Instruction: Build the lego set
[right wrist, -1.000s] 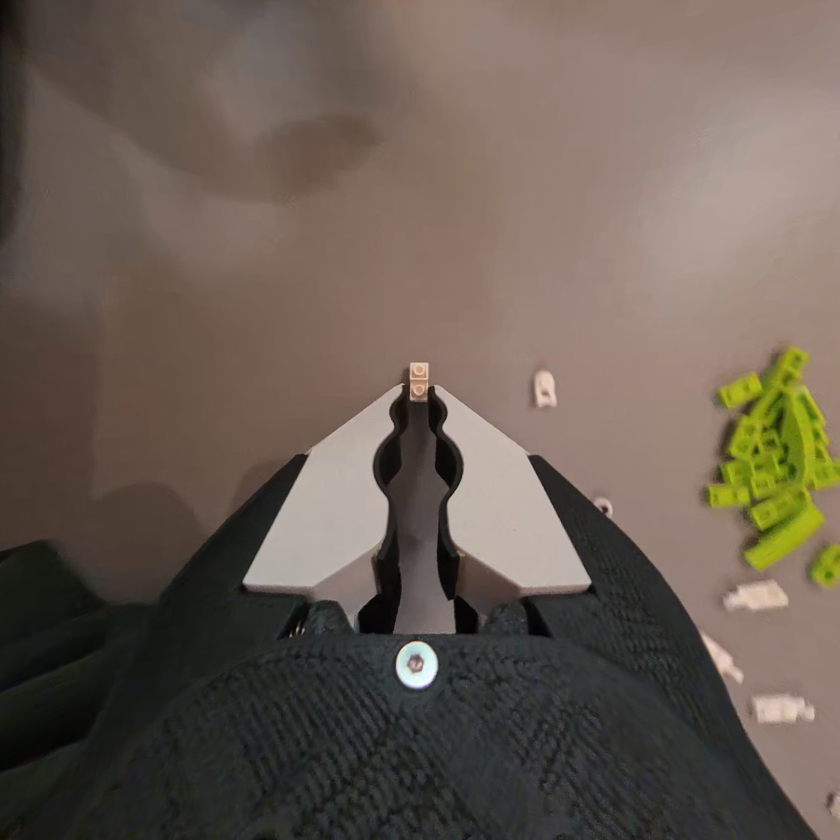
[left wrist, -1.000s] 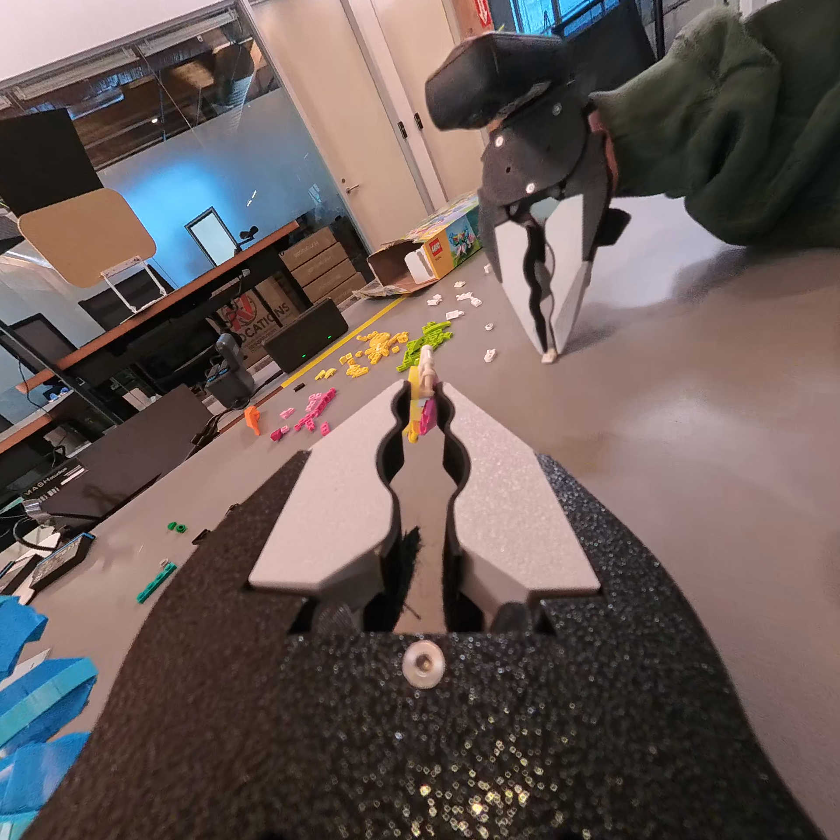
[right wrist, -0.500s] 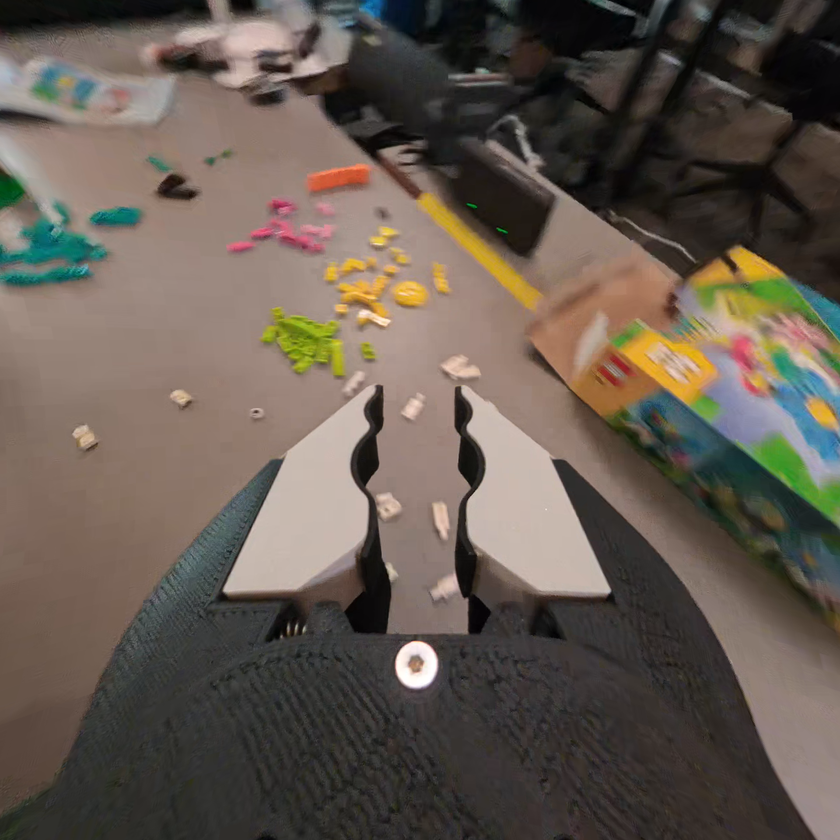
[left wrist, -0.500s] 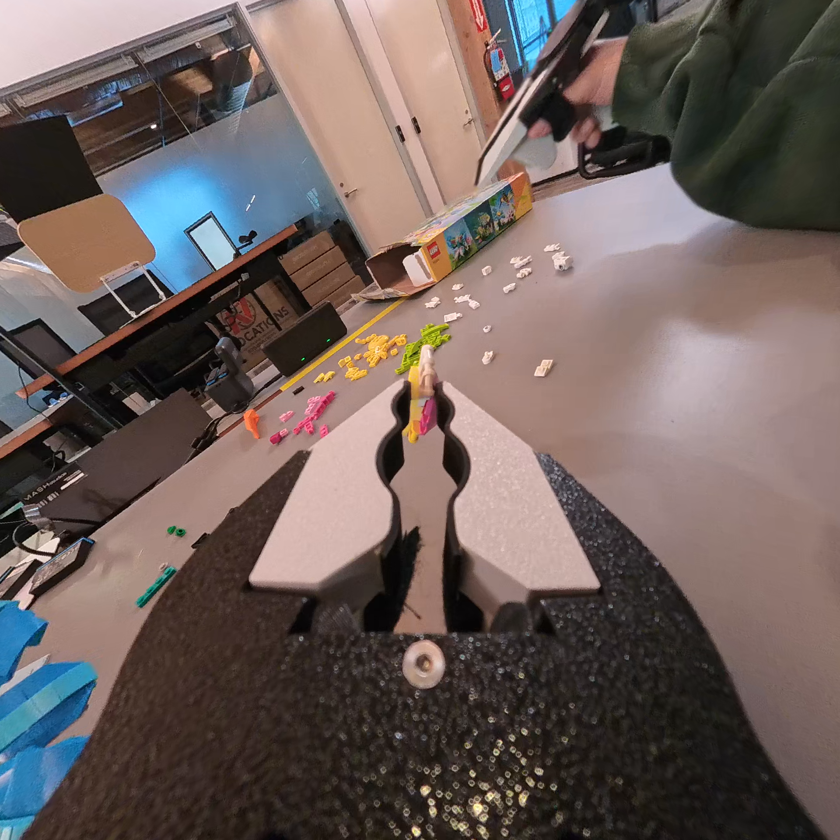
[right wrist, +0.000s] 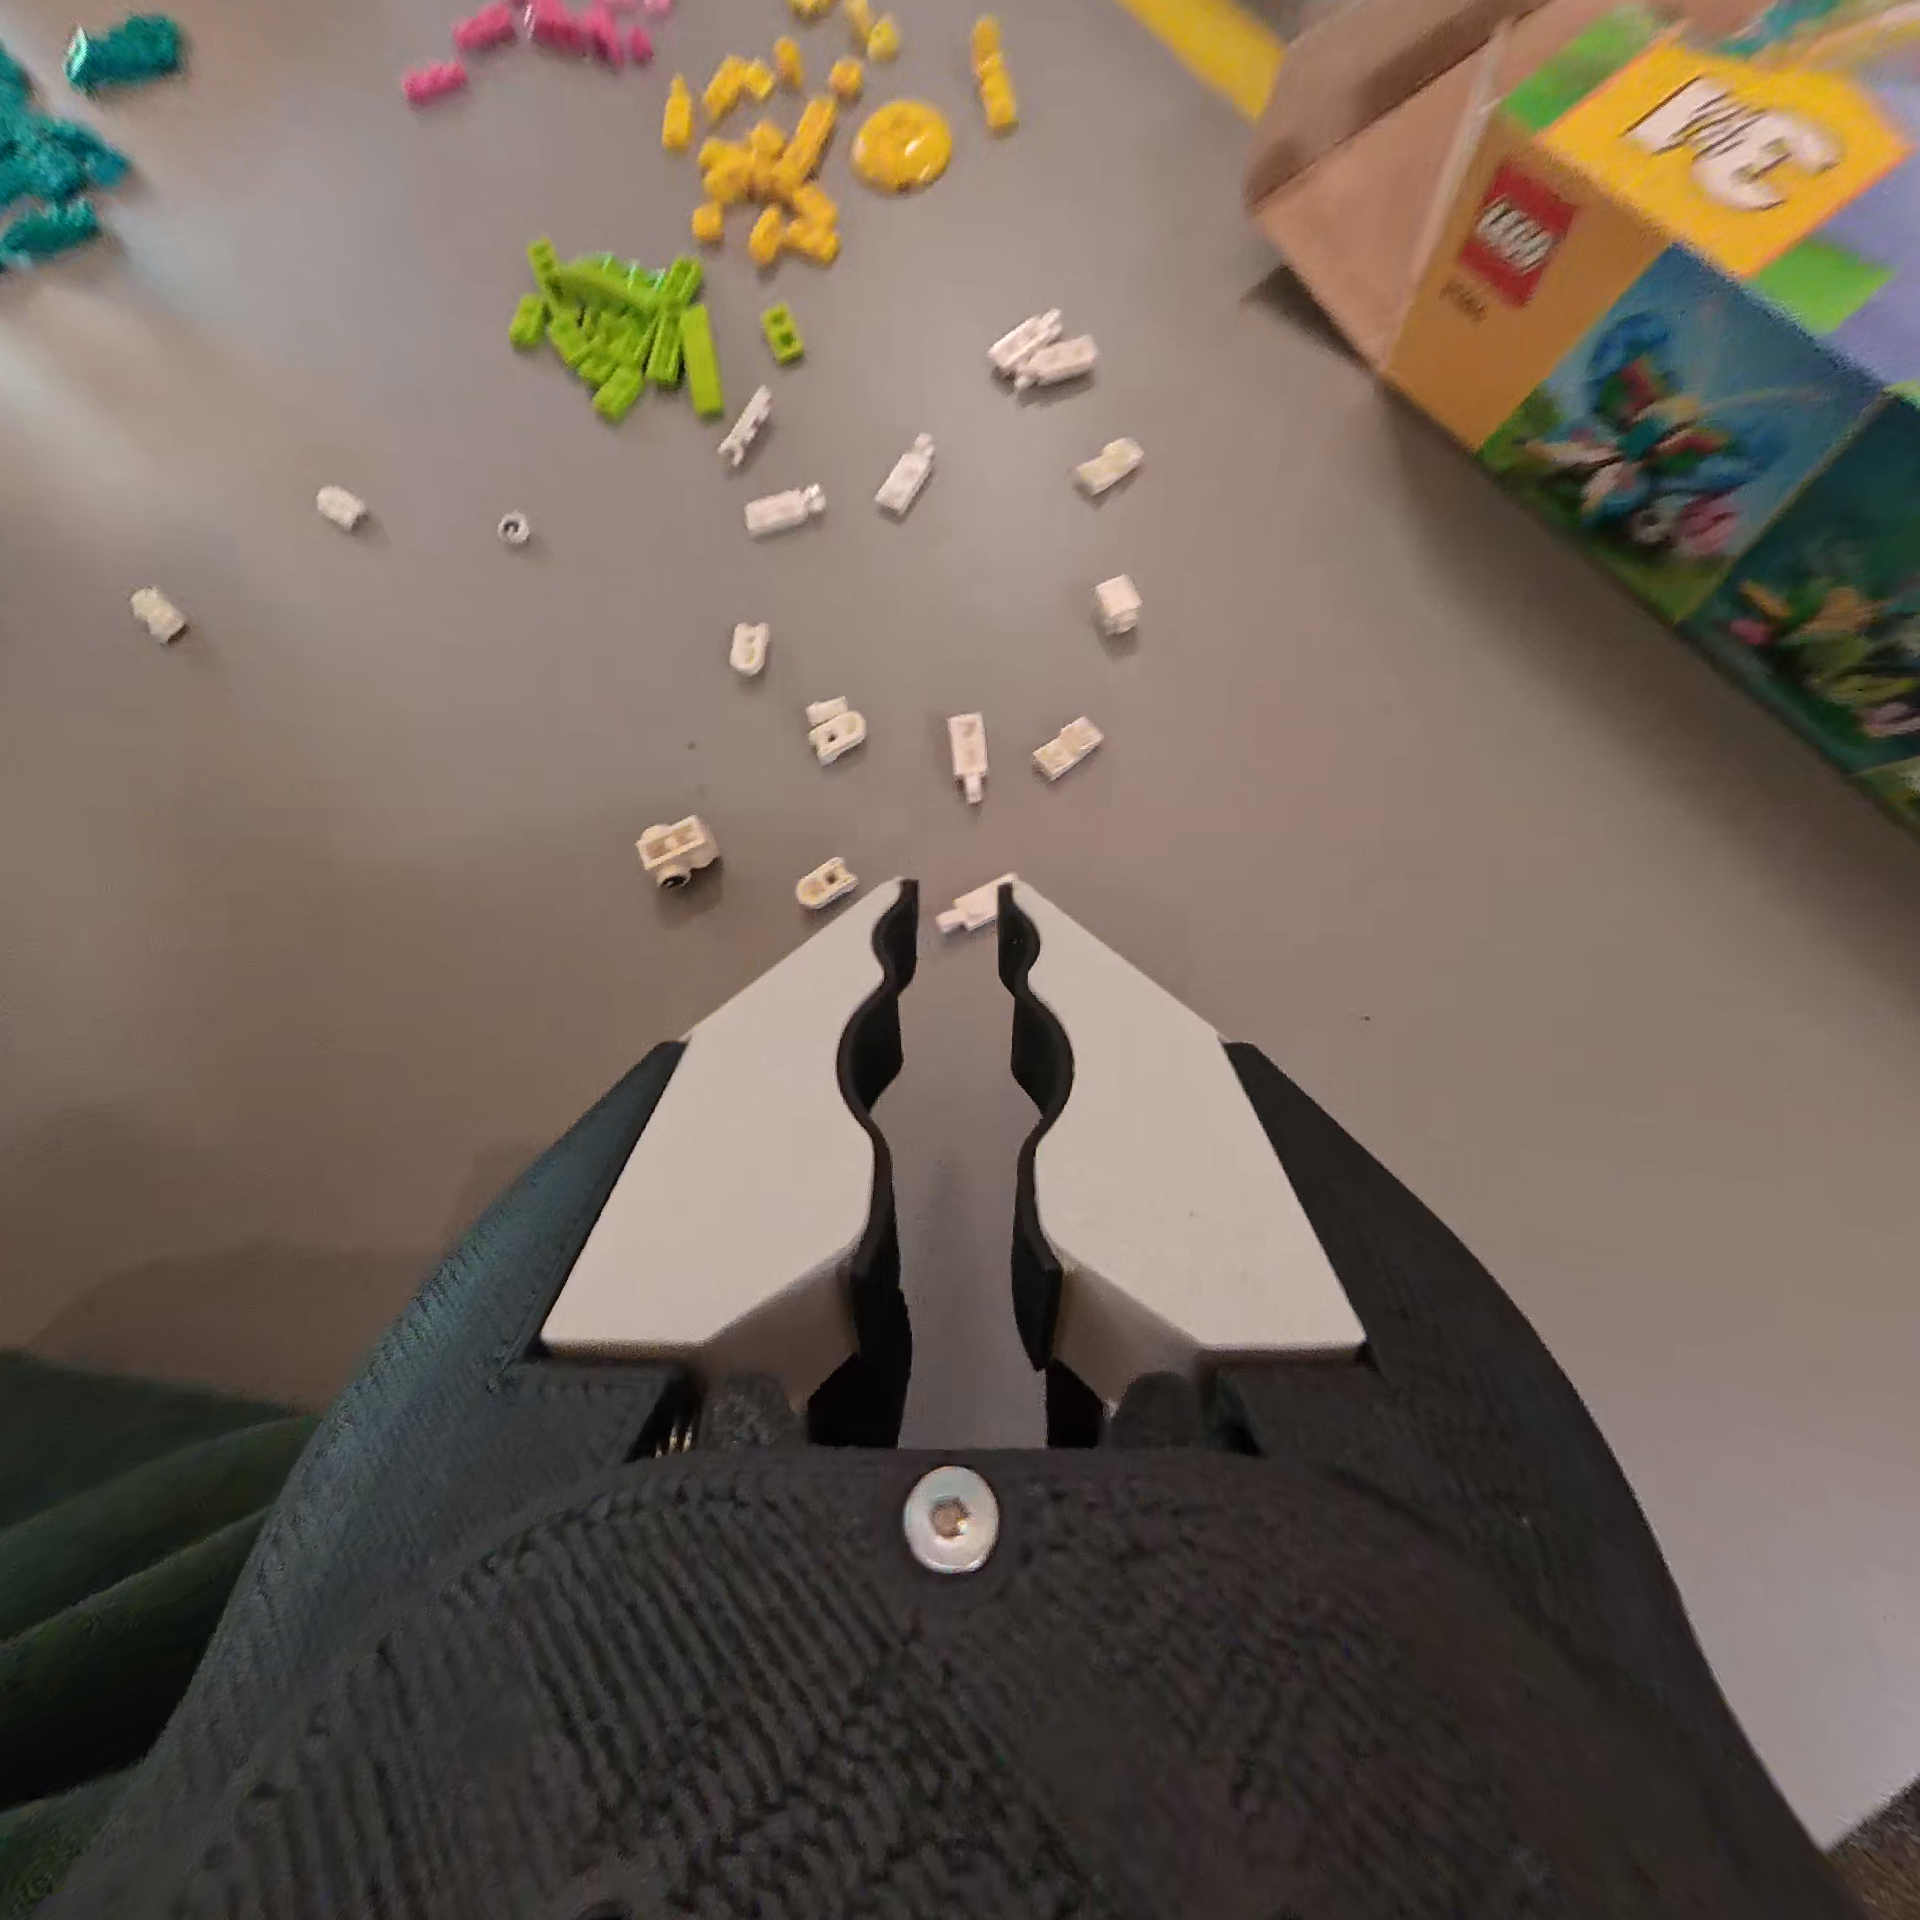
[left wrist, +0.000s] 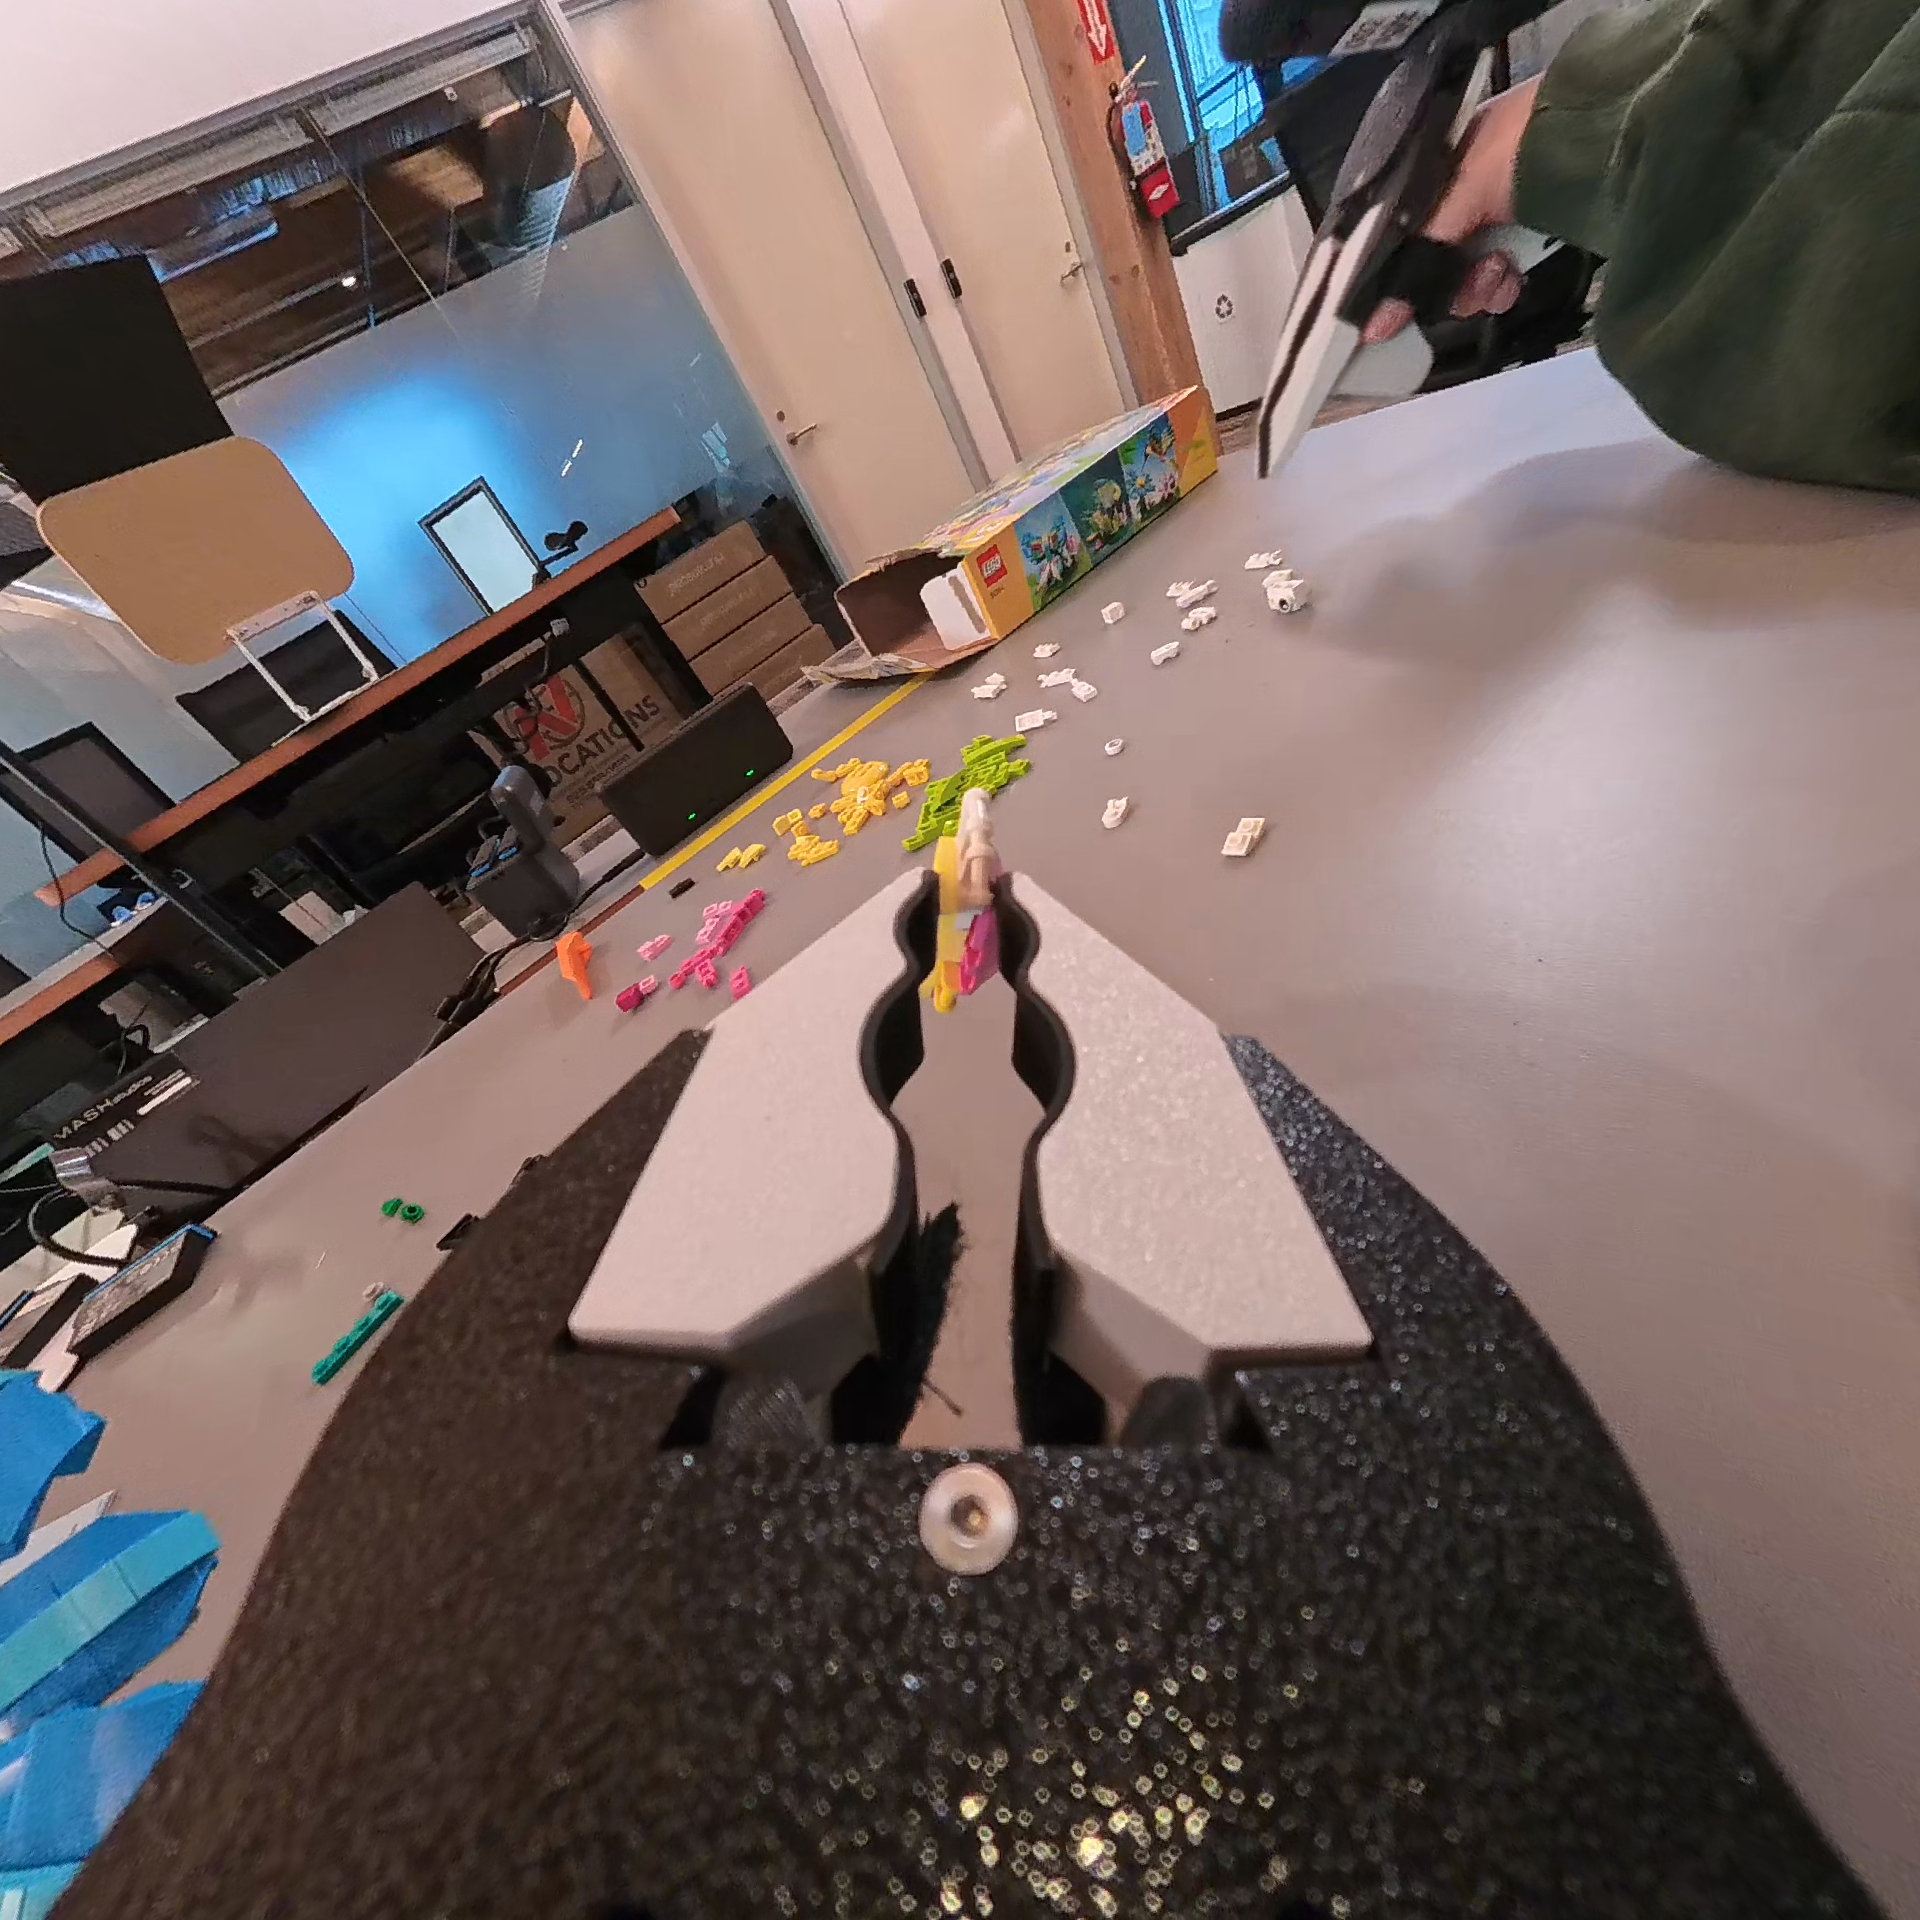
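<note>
My left gripper [left wrist: 964, 896] is shut on a small lego assembly [left wrist: 963, 914] of yellow, pink and white pieces, held above the grey table [left wrist: 1507, 935]. My right gripper [right wrist: 957, 902] is open and empty, tilted down over several scattered white lego pieces [right wrist: 834, 730]. One white piece [right wrist: 975, 906] lies on the table just past its fingertips. In the left wrist view the right gripper [left wrist: 1294, 416] hangs high at the upper right, above white pieces [left wrist: 1184, 623]. A lone white brick [left wrist: 1243, 835] lies nearer on the table.
Sorted piles lie on the table: lime green [right wrist: 623, 332], yellow [right wrist: 790, 156], pink [left wrist: 707, 935] and teal [right wrist: 52, 177]. The open lego box [right wrist: 1621, 343] lies at the right. A green sleeve [left wrist: 1745, 229] reaches in. Blue pieces [left wrist: 62, 1621] sit at the left. The grippers' ends are close to 40 cm from one another.
My right gripper let go of the small white brick, leaving it on the table, opened, lifted away and swung over the scattered white pieces. My left gripper has held still with its assembly.
</note>
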Demonstrator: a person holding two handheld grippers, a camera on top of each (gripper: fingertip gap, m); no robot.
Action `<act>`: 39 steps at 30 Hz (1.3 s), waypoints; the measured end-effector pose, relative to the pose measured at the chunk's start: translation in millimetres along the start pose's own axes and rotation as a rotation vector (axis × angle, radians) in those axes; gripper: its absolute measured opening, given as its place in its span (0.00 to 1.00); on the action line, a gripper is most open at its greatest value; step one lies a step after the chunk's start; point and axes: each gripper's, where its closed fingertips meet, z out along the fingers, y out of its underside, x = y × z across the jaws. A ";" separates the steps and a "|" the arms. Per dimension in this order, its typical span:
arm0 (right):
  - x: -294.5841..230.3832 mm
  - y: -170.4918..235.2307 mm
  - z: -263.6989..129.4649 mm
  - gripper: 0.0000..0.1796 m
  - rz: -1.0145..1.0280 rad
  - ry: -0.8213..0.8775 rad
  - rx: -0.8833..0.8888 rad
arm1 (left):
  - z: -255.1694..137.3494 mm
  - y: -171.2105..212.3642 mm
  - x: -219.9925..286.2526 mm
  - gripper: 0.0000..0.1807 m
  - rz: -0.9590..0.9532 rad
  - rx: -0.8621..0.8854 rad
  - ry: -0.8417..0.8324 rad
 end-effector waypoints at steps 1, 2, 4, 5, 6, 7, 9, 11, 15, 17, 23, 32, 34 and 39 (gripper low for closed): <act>-4.4 1.5 2.3 0.07 -0.008 -0.020 -0.017 | 0.0 0.1 0.0 0.05 0.000 -0.001 0.001; -9.5 2.1 4.3 0.07 -0.014 -0.045 -0.029 | 0.1 0.2 0.2 0.05 0.000 -0.001 0.001; -17.8 3.5 8.0 0.07 -0.023 -0.083 -0.055 | 0.1 0.2 0.1 0.05 0.001 -0.001 0.001; -20.4 4.3 9.7 0.07 -0.028 -0.091 -0.069 | 0.0 0.1 -0.1 0.05 0.000 -0.001 0.001; -24.0 4.8 11.4 0.07 -0.030 -0.107 -0.082 | 0.0 0.2 0.0 0.05 -0.001 -0.001 0.002; -29.9 5.1 13.0 0.07 -0.028 -0.136 -0.092 | 0.0 0.2 -0.1 0.05 -0.001 -0.001 0.002; -43.6 5.4 16.4 0.07 -0.026 -0.201 -0.117 | 0.1 0.2 0.0 0.05 0.000 -0.001 0.002; -49.1 3.8 22.2 0.10 -0.074 -0.203 -0.137 | 0.1 0.2 -0.2 0.05 0.000 -0.002 0.002; -66.7 4.1 33.4 0.14 -0.194 -0.237 -0.192 | 0.0 0.2 -0.5 0.05 -0.001 -0.001 0.002; -73.4 4.4 38.3 0.15 -0.227 -0.255 -0.212 | 0.1 0.1 -0.3 0.05 0.000 -0.001 0.002; -76.8 12.2 44.9 0.14 -0.218 -0.272 -0.263 | -0.1 -0.3 -0.5 0.05 -0.001 0.001 0.002; -72.2 14.0 45.2 0.08 -0.218 -0.247 -0.273 | 0.0 -0.2 -0.3 0.05 0.000 0.001 0.003; -66.5 11.8 43.5 0.08 -0.213 -0.218 -0.258 | 0.0 -0.2 -0.2 0.05 0.000 0.001 0.003; -47.5 11.8 42.6 0.08 -0.210 -0.121 -0.252 | 0.1 -0.3 -0.1 0.04 0.000 0.001 0.003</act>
